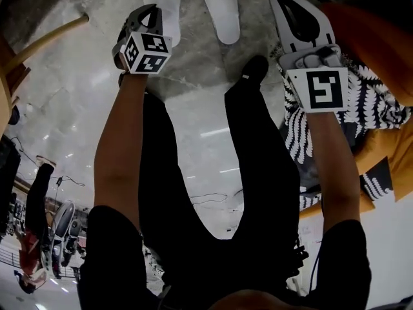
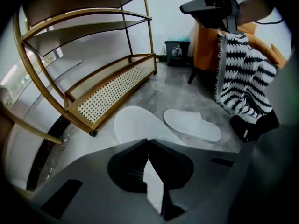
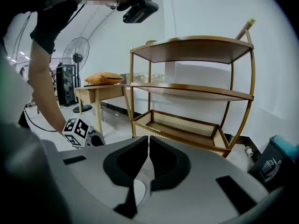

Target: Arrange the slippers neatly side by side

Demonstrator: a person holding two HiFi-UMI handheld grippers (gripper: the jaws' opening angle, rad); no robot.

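Two white slippers lie on the grey floor, roughly side by side with a gap between them. The left slipper (image 1: 169,2) (image 2: 138,125) is partly hidden by my left gripper (image 1: 152,15), which hangs above it. The right slipper (image 1: 221,8) (image 2: 191,124) lies in full view. In the left gripper view the left gripper (image 2: 148,142) is shut with nothing between its jaws. My right gripper (image 1: 282,2) (image 3: 148,138) is off to the right over the chair, also shut and empty, pointing at the shelf rack. It also shows as the right gripper (image 2: 215,3) at the top of the left gripper view.
A gold shelf rack (image 2: 112,85) (image 3: 187,125) with a woven bottom tray stands left of the slippers. An orange armchair (image 1: 374,44) carries a black-and-white throw (image 2: 243,73). A small dark bin (image 2: 177,52) sits by the wall. The person's black shoe (image 1: 255,70) is near the right slipper.
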